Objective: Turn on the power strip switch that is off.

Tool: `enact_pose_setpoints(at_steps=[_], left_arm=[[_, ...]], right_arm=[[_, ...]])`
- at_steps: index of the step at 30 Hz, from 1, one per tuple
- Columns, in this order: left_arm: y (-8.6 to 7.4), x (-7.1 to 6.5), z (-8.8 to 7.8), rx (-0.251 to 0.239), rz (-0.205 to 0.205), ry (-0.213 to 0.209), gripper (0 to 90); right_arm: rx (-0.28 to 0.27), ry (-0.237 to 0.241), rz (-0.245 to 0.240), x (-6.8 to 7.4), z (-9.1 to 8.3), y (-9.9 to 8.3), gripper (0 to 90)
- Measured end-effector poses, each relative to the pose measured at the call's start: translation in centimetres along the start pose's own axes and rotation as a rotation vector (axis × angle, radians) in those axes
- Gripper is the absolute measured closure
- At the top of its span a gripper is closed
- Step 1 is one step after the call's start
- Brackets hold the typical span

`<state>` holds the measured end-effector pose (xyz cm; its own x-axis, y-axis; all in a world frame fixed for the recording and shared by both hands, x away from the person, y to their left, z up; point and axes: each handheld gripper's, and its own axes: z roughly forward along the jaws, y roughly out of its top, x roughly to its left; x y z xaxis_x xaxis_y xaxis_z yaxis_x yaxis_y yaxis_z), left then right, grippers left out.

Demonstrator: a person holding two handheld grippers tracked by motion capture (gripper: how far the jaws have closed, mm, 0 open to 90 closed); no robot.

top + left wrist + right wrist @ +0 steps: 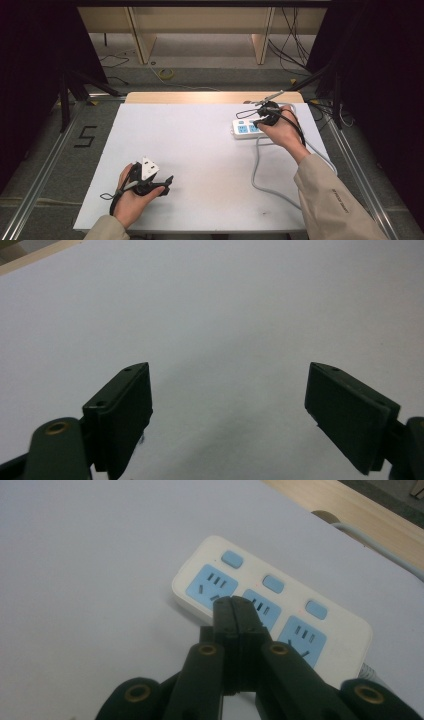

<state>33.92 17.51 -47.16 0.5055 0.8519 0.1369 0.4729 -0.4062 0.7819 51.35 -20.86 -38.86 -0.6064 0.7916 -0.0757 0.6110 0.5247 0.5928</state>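
A white power strip (244, 128) with light blue sockets and switches lies at the table's far right; in the right gripper view the power strip (280, 605) shows three sockets and three buttons. My right gripper (233, 602) hovers right over it, jaws pressed together with nothing between them, tips near the edge between the first and middle socket. The right gripper (260, 120) is held in a hand above the strip. My left gripper (227, 390) stands open over bare white surface; the left gripper (167, 182) rests near the front left.
A grey cable (260, 170) loops from the strip across the right side of the white tabletop (190, 150). A wooden strip (200, 97) edges the far side. Black curtains and floor cables surround the table.
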Motion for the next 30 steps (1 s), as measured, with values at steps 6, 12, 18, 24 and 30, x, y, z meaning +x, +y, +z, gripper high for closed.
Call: enact_pose_setpoints(at_steps=[6, 12, 18, 24, 30], left_arm=[[0.0, 0.0, 0.0, 0.002, 0.001, 0.0, 18.9], [0.0, 0.0, 0.0, 0.003, 0.002, 0.0, 18.9], [0.0, 0.0, 0.0, 0.003, 0.002, -0.001, 18.9], [0.0, -0.1, 0.0, -0.004, -0.002, -0.001, 18.9], [0.0, -0.1, 0.0, 0.0, 0.0, -0.003, 18.9]], right_arm=[[0.001, -0.002, 0.003, -0.2, 0.2, 0.3, 90.0], [0.005, -0.003, 0.008, -0.4, 0.5, 0.7, 90.0], [0.008, -0.004, 0.01, -0.5, 0.8, 1.0, 90.0], [0.015, -0.005, 0.014, -0.7, 1.1, 1.3, 90.0], [0.02, -0.005, 0.014, -0.8, 1.5, 1.7, 90.0]])
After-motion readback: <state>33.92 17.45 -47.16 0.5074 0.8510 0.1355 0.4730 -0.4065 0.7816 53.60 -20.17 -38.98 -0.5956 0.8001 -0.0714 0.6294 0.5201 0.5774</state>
